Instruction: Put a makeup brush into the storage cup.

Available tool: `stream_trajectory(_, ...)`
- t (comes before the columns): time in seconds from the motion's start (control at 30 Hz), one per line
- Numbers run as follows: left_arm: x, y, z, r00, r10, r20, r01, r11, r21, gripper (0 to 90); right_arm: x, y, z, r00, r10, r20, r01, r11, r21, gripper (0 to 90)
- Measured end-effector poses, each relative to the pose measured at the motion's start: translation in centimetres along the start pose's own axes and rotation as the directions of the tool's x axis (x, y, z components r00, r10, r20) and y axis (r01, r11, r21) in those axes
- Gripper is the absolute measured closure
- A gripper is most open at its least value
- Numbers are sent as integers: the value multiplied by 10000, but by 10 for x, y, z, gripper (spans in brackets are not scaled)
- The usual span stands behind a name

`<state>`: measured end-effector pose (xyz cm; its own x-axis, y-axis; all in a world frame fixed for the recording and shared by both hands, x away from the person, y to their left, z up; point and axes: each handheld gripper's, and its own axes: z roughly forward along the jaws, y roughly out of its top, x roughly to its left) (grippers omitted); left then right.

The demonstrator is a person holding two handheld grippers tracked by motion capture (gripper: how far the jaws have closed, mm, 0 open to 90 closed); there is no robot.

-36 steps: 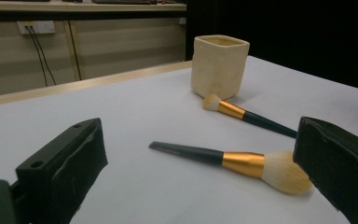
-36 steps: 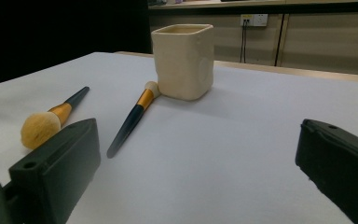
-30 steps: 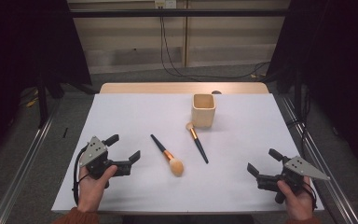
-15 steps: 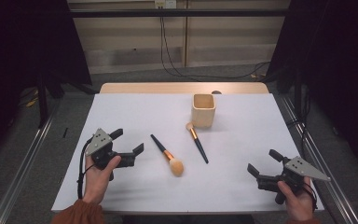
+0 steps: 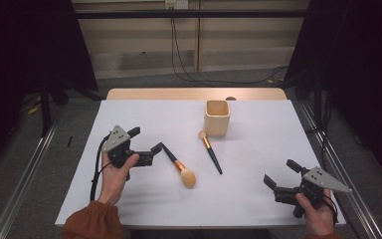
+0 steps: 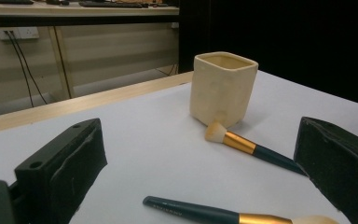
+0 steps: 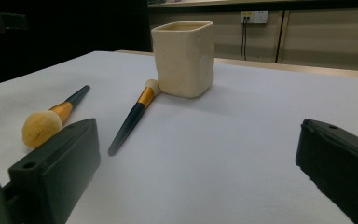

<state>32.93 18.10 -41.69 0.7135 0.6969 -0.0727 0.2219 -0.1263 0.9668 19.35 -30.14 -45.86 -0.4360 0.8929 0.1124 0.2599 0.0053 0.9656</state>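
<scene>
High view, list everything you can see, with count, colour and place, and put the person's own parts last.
cup: one, cream, square, upright at the far middle of the table.
small brush: one, dark handle, gold band, pale tip, lying just in front of the cup, tip toward it.
big brush: one, dark handle, gold band, fluffy tan head, lying left of the small brush.
table: one, white top with a wood strip at the far edge.
wall socket: one, white, on the back wall, black cables hanging below.
left gripper: one, black, fingers open beside the big brush's handle end.
right gripper: one, black, fingers open, near right corner.
hands: two, one on each gripper.
</scene>
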Motion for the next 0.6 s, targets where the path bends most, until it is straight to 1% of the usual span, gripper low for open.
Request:
stream_trajectory(0.07, 0, 1, 4, 10000, -41, 38, 42, 10000, -78, 20, 0, 0, 0, 10000, -42, -11, 42, 10000, 0, 0)
stream_trajectory(0.1, 0, 1, 6, 9998, -183, 57, 184, 9998, -62, 20, 0, 0, 0, 10000, -41, -14, 41, 10000, -1, 0)
stream_trajectory(0.13, 1, 1, 8, 9998, -164, 69, 164, 9999, 43, 20, 0, 0, 0, 10000, -51, -12, 51, 10000, 12, 0)
stream_trajectory(0.17, 0, 1, 11, 9996, -282, 94, 281, 9996, 66, 20, 0, 0, 0, 10000, -31, 0, 31, 10000, 35, 0)
stream_trajectory(0.23, -1, 2, 15, 9997, -228, 134, 226, 9996, 160, 20, 0, 0, 0, 10000, -42, -10, 42, 10000, 30, 0)
stream_trajectory(0.3, 0, 5, 19, 9998, -34, 194, 30, 9998, 181, 19, 0, 0, 0, 10000, -85, -38, 85, 10000, 39, 0)
stream_trajectory(0.37, 0, 8, 23, 9996, -57, 272, 52, 9999, 162, 17, 1, 0, 0, 10000, -83, -35, 83, 10000, 40, 0)
stream_trajectory(0.43, 1, 12, 28, 9996, 25, 273, -30, 9998, 177, 17, 0, 0, 0, 10000, -85, -38, 86, 10000, 44, 0)
stream_trajectory(0.5, 0, 14, 32, 9999, 74, 136, -77, 9997, 227, 15, 1, 0, 0, 10000, -17, -40, 18, 10000, 19, 0)
stream_trajectory(0.53, -1, 15, 35, 9999, 10, 135, -14, 9996, 277, 13, 1, -1, 1, 10000, -12, -28, 12, 10000, 27, 0)
stream_trajectory(0.6, -1, 18, 41, 9995, 177, 270, -184, 9995, 268, 14, 1, -1, 1, 10000, -26, -40, 26, 10000, 63, 0)
